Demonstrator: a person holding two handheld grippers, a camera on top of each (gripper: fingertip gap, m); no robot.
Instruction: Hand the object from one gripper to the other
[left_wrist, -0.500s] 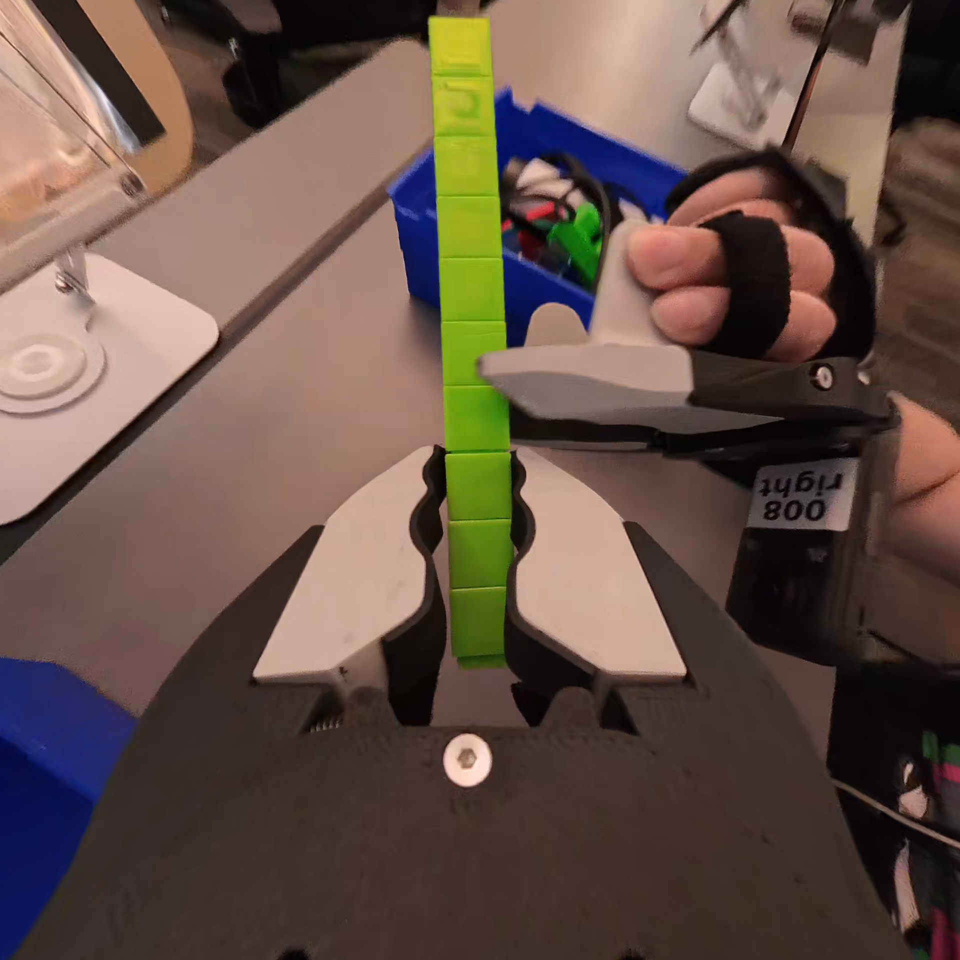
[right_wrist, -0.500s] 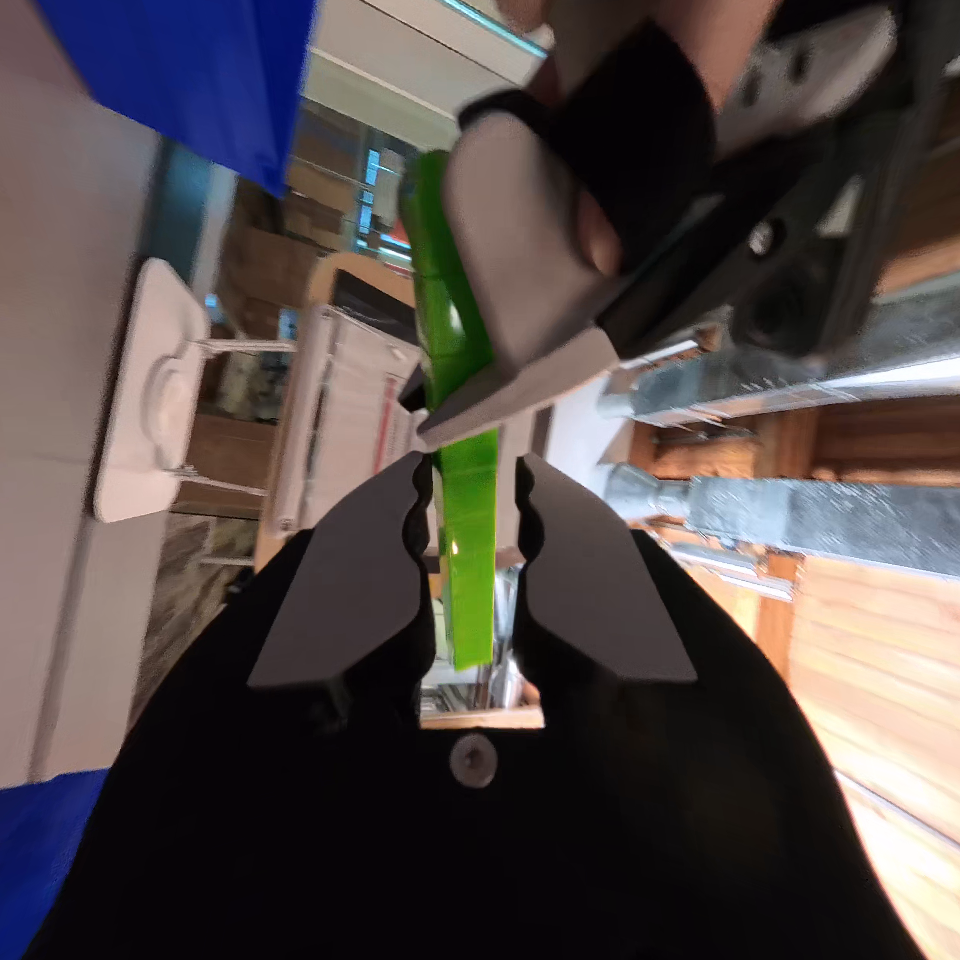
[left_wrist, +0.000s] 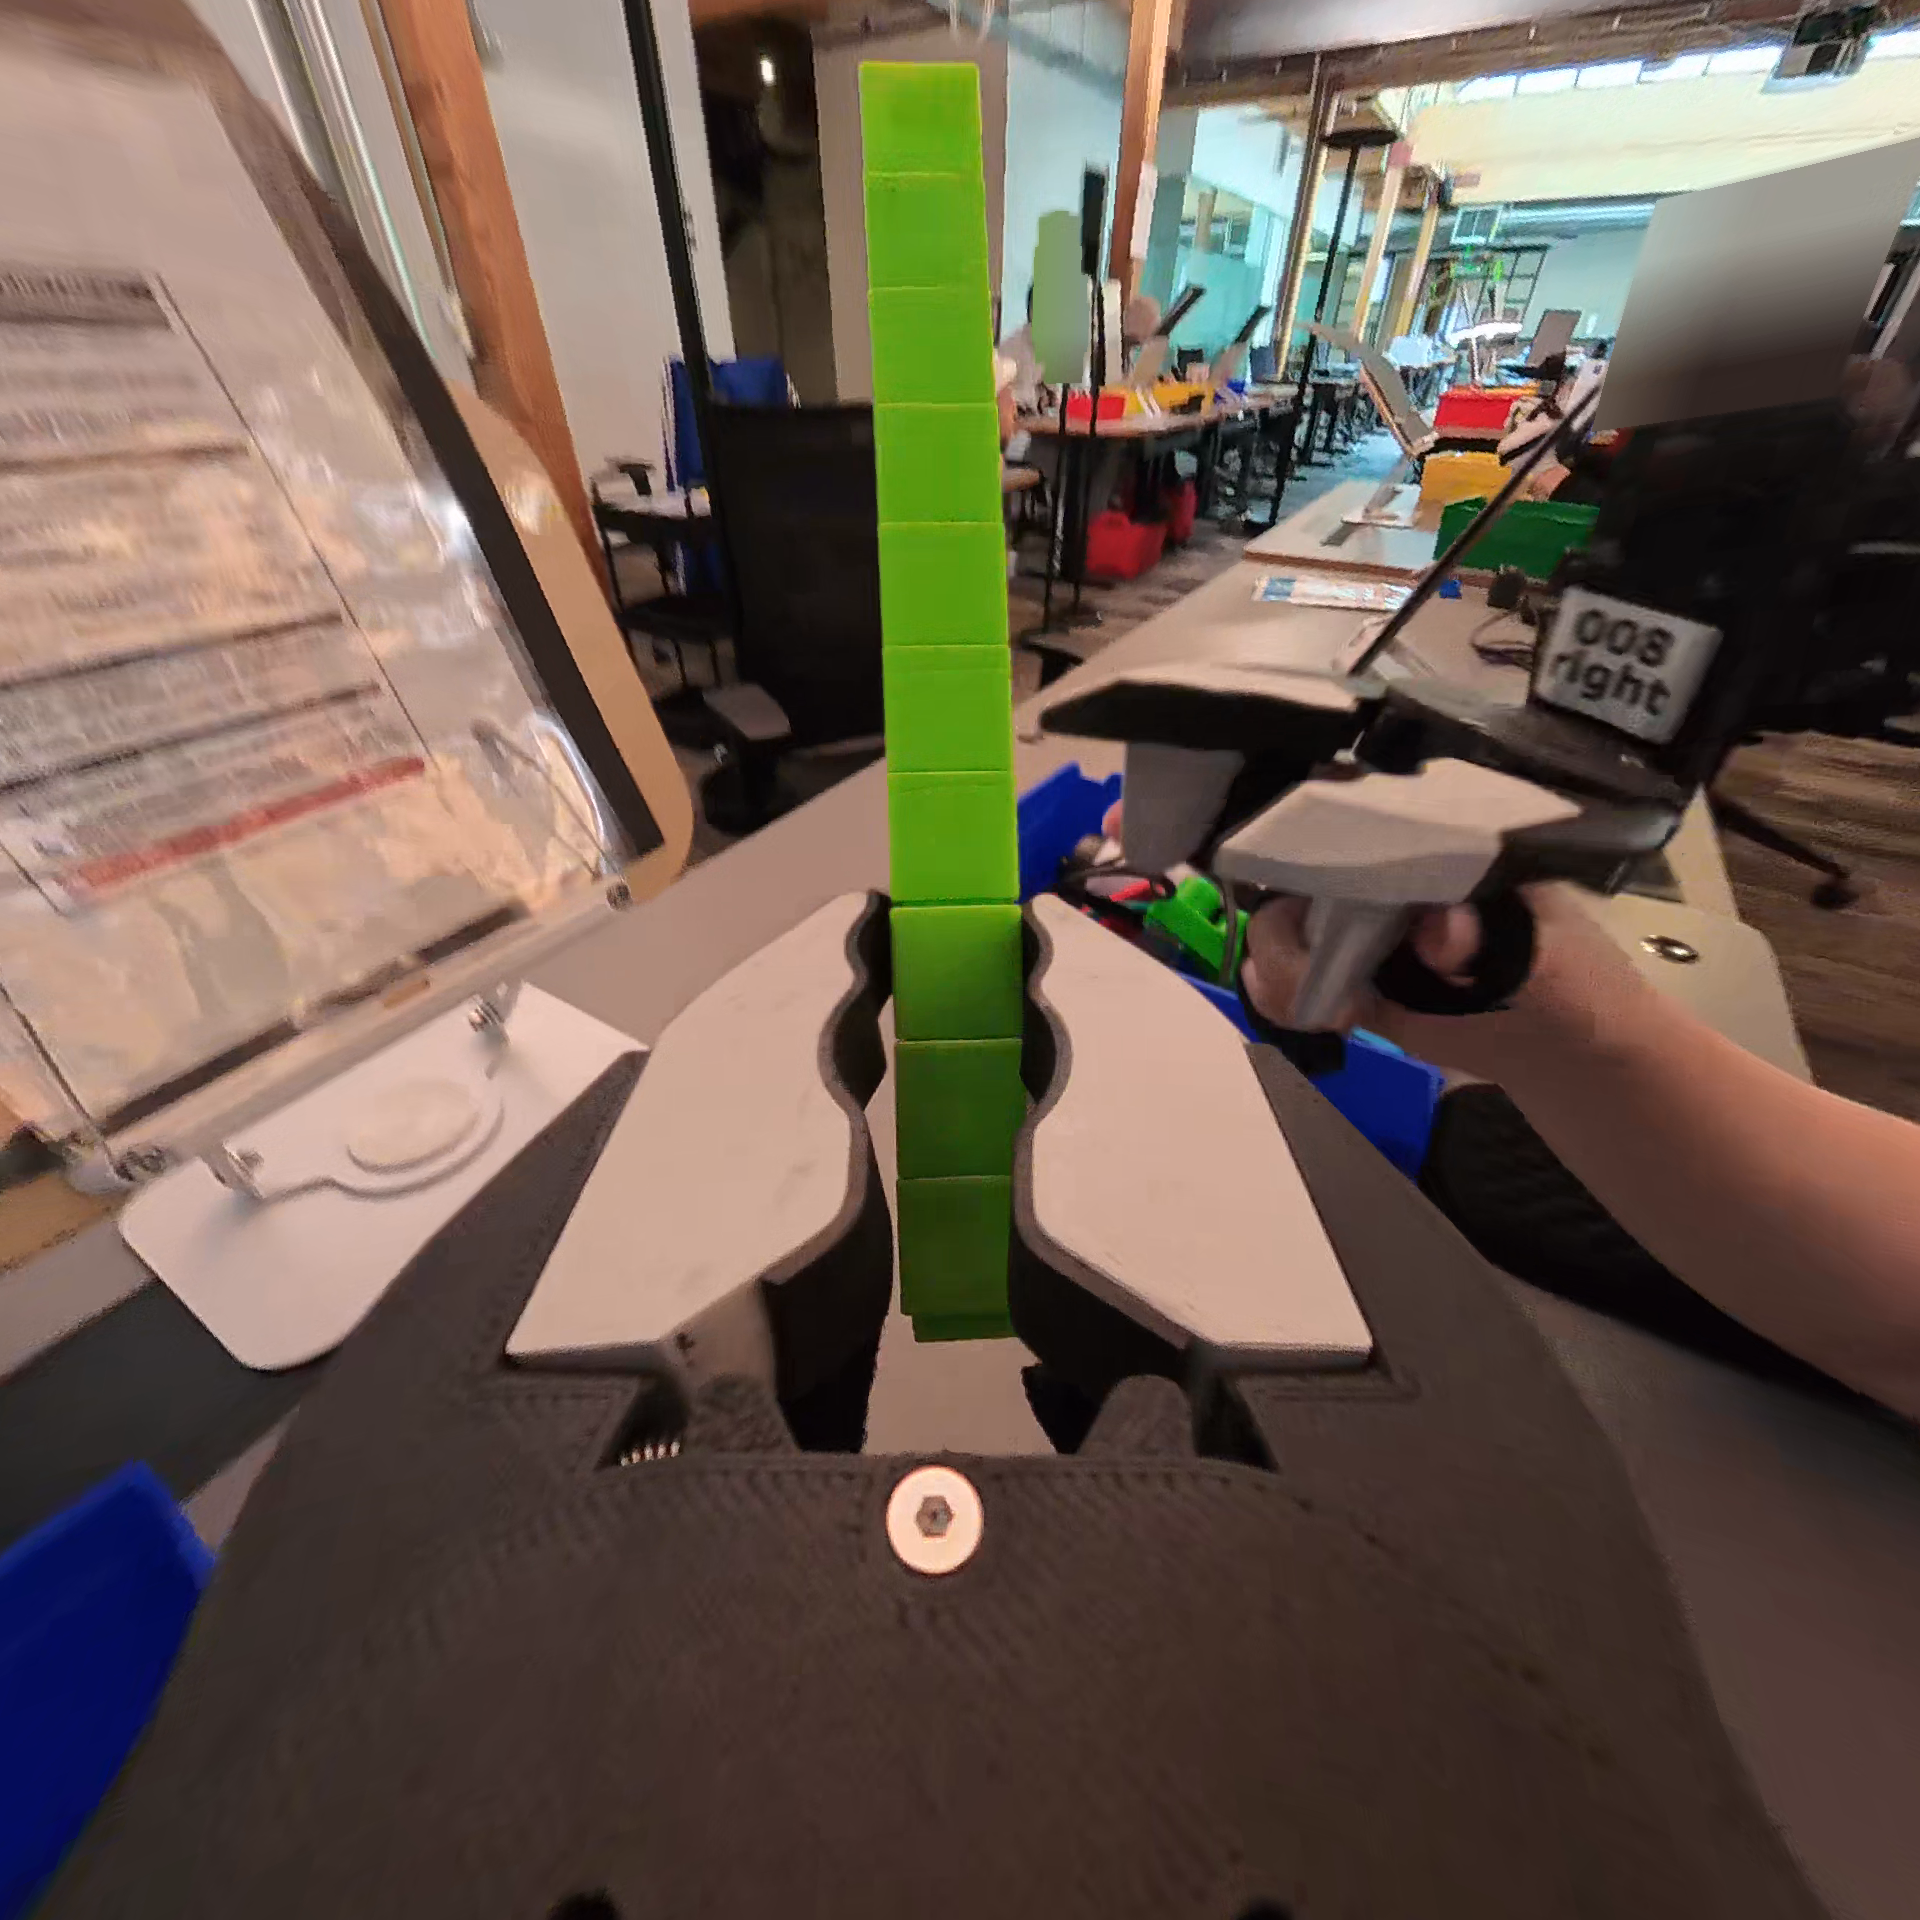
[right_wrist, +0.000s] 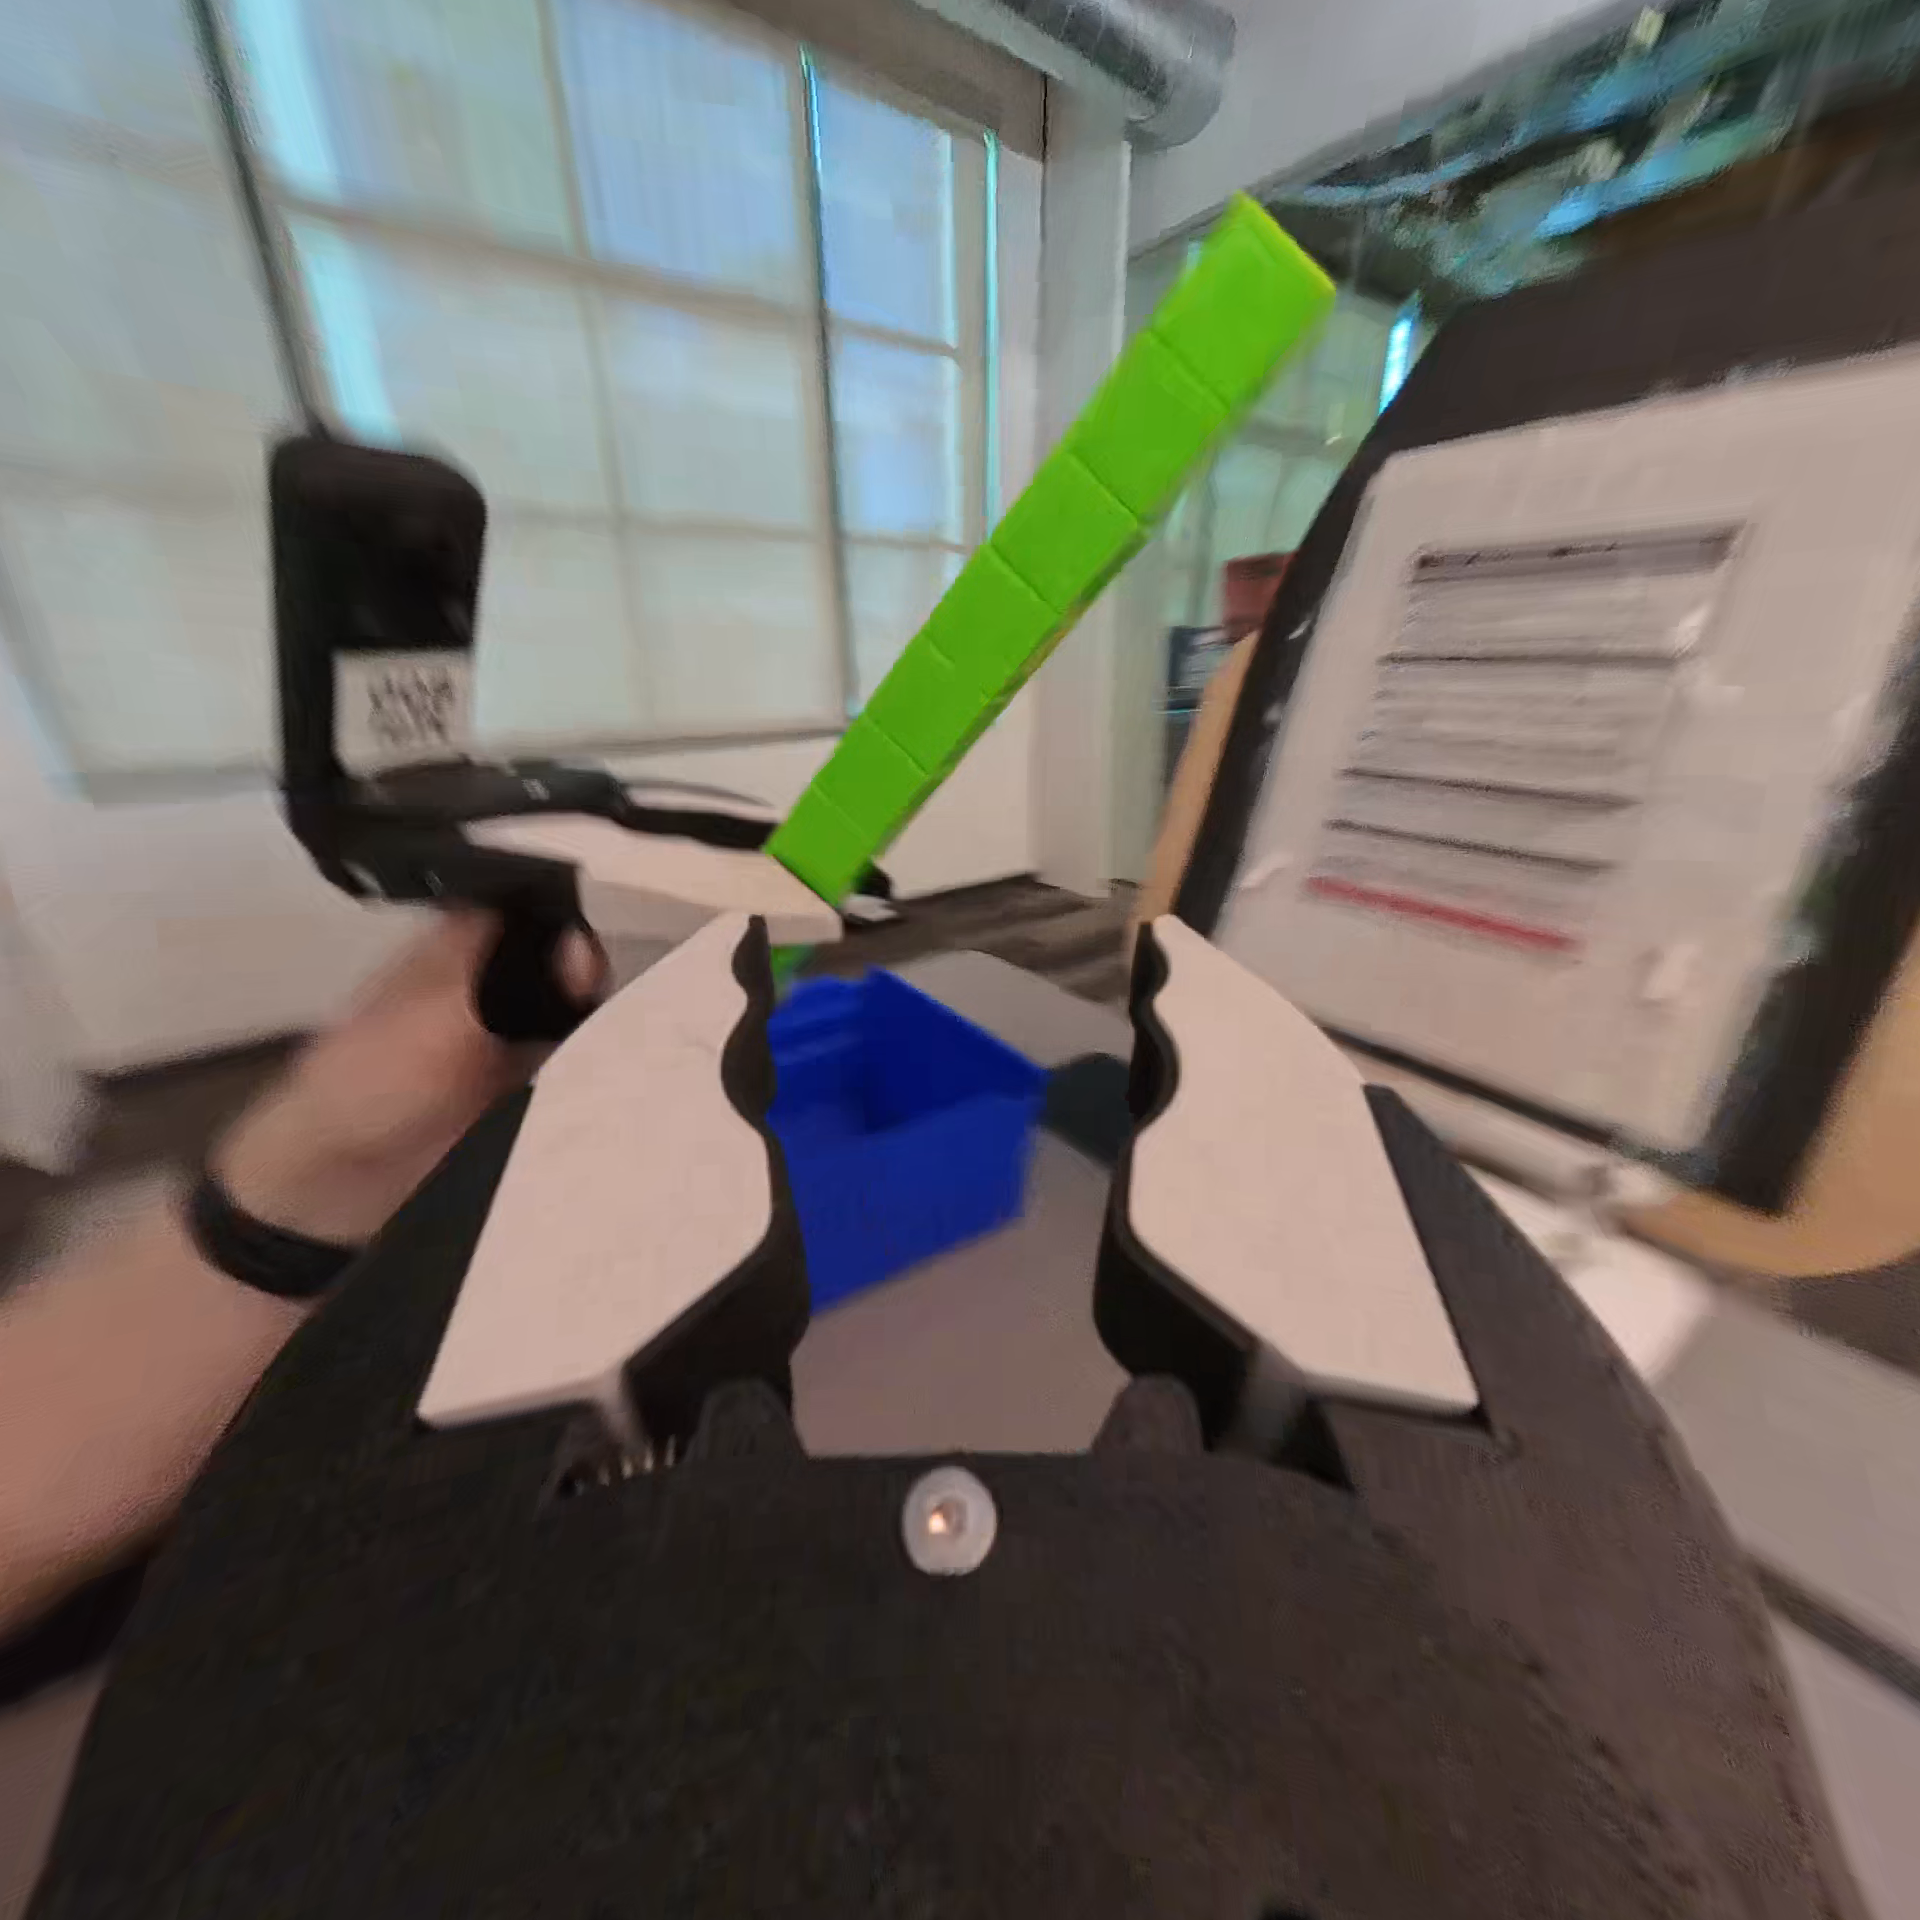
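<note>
Gripping the long bright-green segmented plastic bar (left_wrist: 945, 665) by its bottom end, the left gripper (left_wrist: 956, 1049) is clamped tight, bar rising to twelve o'clock. The right gripper (right_wrist: 940, 1023), at three o'clock of the bar, gapes wide, holding nothing, above the blue plastic bin (right_wrist: 904, 1153).

Left gripper (left_wrist: 956, 914) fingers pinched together, right gripper (right_wrist: 951, 940) fingers spread wide apart.
</note>
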